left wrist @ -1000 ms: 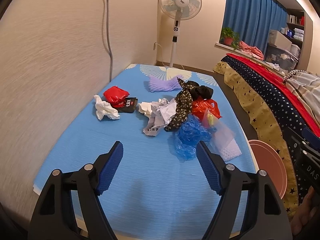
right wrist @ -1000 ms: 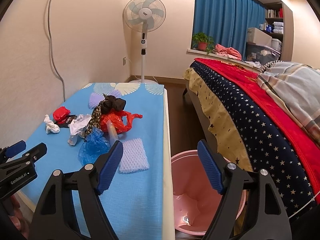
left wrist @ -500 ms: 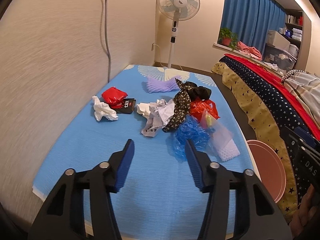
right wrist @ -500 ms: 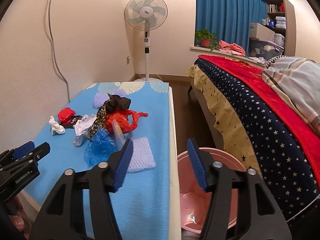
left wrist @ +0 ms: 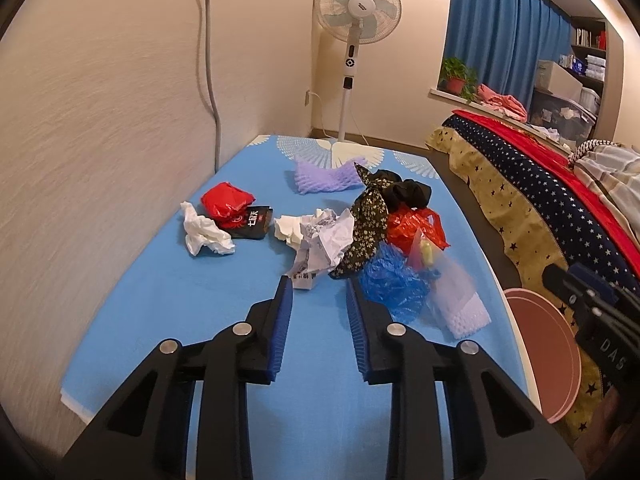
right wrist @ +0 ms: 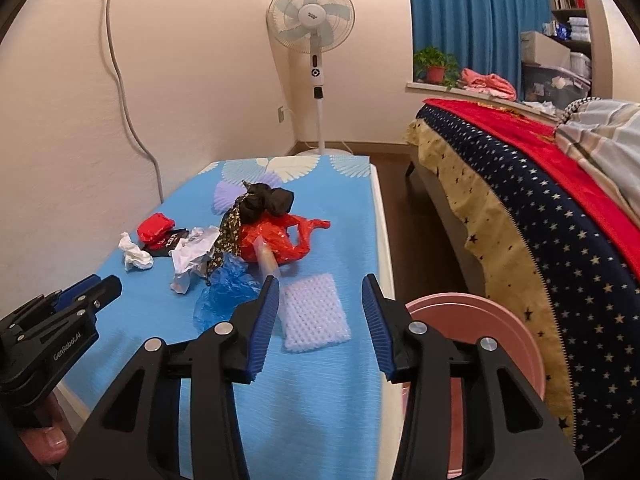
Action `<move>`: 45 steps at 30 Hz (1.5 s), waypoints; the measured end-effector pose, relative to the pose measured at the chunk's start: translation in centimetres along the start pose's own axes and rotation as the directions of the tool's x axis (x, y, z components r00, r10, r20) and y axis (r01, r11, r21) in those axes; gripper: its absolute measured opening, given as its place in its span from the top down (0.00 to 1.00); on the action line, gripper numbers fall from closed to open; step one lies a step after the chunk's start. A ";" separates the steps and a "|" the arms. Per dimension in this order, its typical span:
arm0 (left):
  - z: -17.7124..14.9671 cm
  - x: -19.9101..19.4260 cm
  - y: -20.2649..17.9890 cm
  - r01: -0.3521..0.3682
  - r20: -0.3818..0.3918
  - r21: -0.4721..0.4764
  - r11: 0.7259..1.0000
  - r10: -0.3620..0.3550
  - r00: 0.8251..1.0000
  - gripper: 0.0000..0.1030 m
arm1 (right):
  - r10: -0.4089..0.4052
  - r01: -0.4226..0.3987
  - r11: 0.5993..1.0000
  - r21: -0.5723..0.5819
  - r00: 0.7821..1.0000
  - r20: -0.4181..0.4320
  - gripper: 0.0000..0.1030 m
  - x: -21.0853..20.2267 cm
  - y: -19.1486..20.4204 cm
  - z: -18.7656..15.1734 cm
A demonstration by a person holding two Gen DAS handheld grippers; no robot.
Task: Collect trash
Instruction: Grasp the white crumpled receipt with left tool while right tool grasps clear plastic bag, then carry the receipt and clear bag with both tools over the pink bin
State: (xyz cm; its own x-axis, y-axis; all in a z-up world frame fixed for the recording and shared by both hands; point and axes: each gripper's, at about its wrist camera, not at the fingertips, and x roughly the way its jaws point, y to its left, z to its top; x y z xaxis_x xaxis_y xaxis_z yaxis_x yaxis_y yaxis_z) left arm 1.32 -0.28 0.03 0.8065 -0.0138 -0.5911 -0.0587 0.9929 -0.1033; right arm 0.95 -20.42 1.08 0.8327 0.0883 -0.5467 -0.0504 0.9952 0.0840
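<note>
Trash lies on a blue mat (left wrist: 168,300): crumpled white paper (left wrist: 324,240), a blue plastic bag (left wrist: 390,286), a red plastic bag (left wrist: 412,226), a white foam net (right wrist: 314,314), a white tissue (left wrist: 204,236), a red wrapper (left wrist: 226,202), a purple foam net (left wrist: 324,178) and dark patterned cloth (left wrist: 370,216). My left gripper (left wrist: 318,292) is open and empty, just short of the paper. My right gripper (right wrist: 320,292) is open and empty above the white foam net. A pink bin (right wrist: 480,320) stands beside the mat's right edge.
A bed with a starred cover (right wrist: 520,208) runs along the right. A standing fan (right wrist: 314,40) is at the far end. A wall (left wrist: 100,120) borders the mat on the left, with a cable (left wrist: 210,60) hanging down it.
Both grippers' jaws have narrowed over the last second but stay open. Both have moved slightly forward toward the trash pile.
</note>
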 end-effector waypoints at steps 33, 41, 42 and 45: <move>1.5 10.0 -0.1 0.033 -0.060 -0.050 0.998 -0.036 0.998 0.83 | 0.072 -0.073 0.997 -0.005 0.989 -0.126 0.63 8.7 1.7 -0.7; 1.6 10.0 0.0 0.046 -0.072 -0.057 0.997 -0.050 0.996 0.95 | 0.104 -0.109 0.994 -0.031 0.985 -0.135 0.98 8.6 2.4 -0.6; 1.6 9.9 0.0 0.046 -0.070 -0.057 0.997 -0.049 0.996 0.96 | 0.107 -0.112 0.993 -0.034 0.985 -0.132 0.99 8.5 2.4 -0.6; 1.9 9.4 -0.1 0.039 -0.058 -0.051 0.998 -0.042 0.997 0.97 | 0.119 -0.124 0.991 -0.042 0.986 -0.115 1.00 8.0 2.7 -0.3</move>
State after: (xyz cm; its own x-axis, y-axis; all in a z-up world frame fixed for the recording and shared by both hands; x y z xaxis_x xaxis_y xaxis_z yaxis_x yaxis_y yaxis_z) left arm 10.00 -0.25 -4.05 0.7725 -0.0626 -0.6319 -0.0567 0.9843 -0.1669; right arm 7.31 -17.04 -3.26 0.7519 0.2103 -0.6249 -0.1765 0.9774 0.1165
